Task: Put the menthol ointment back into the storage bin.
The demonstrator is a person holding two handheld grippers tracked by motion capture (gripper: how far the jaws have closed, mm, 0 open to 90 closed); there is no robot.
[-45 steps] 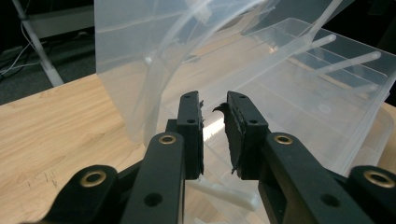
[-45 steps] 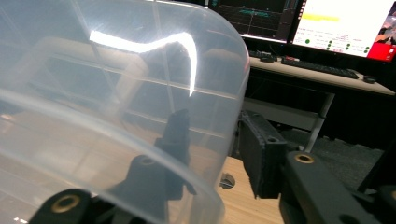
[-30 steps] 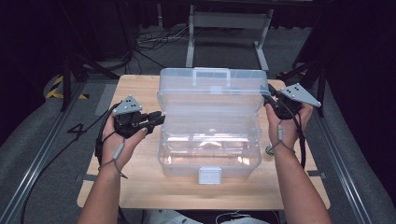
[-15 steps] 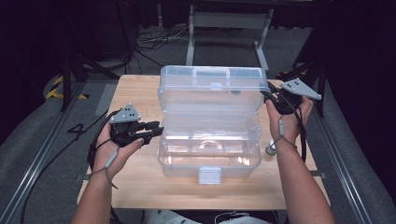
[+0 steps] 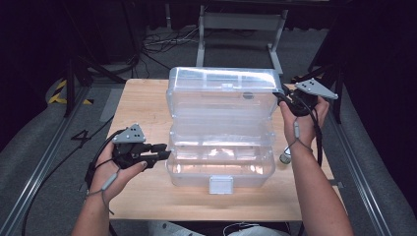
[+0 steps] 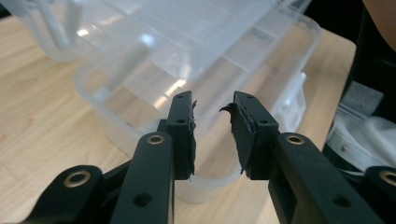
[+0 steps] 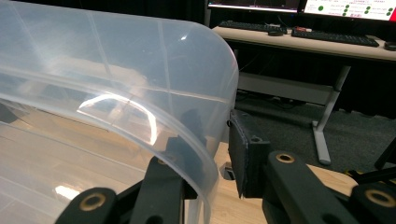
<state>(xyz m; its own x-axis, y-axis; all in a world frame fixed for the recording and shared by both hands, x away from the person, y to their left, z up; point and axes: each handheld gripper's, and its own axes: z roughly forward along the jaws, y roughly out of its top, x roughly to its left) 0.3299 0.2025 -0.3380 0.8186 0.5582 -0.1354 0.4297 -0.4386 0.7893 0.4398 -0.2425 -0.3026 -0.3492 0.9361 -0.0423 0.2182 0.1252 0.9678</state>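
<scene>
A clear plastic box (image 5: 221,128) sits at the centre of the high view on a wooden table (image 5: 142,103), its lid (image 5: 223,91) raised toward the upper middle of the frame; the right gripper (image 5: 287,102), at the right of centre, holds the lid's corner, and the right gripper view shows the curved clear edge (image 7: 205,154) running between its jaws, one jaw behind the plastic and one outside it; the left gripper (image 5: 164,150), at the lower left, hangs just beside the box's near left corner with nothing between its jaws, which have just been opening and stand narrowly apart in the left gripper view (image 6: 212,126); the likely trouble is the slick, thin lid slipping from the right grip and dropping shut, perhaps onto the left gripper; a hard pull could also drag the light box across the table, since the left gripper braces nothing.
</scene>
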